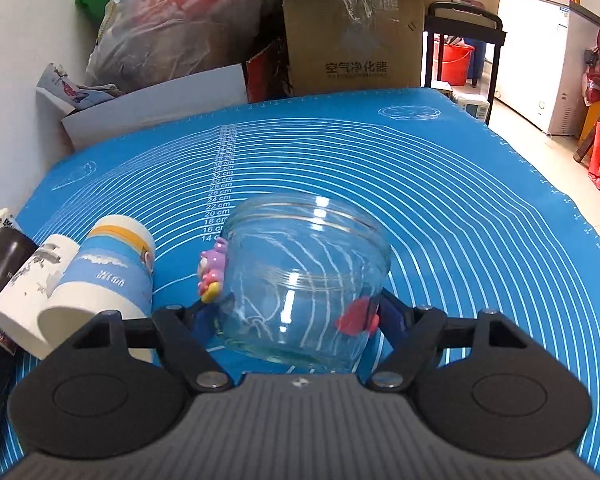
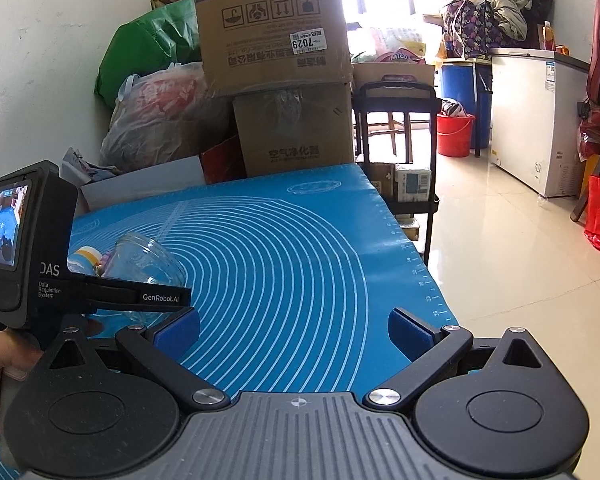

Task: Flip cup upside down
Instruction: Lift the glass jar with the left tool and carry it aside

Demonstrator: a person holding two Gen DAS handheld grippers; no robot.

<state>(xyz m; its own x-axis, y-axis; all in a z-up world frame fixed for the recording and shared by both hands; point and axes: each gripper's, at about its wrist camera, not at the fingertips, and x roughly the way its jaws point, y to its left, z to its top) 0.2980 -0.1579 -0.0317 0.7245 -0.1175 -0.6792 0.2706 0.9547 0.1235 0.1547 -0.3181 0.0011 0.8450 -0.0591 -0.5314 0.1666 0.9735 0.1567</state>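
A clear glass cup with a pink cartoon figure and a red sticker on its wall is held between the blue pads of my left gripper, which is shut on it. The cup is tilted, its mouth pointing away, above the blue mat. In the right wrist view the same cup shows at the left, tilted in the left gripper. My right gripper is open and empty over the mat's near right part.
Two white-and-blue cups and a dark container lie at the mat's left edge. Cardboard boxes and plastic bags stack behind the table. The mat's right edge drops to the tiled floor.
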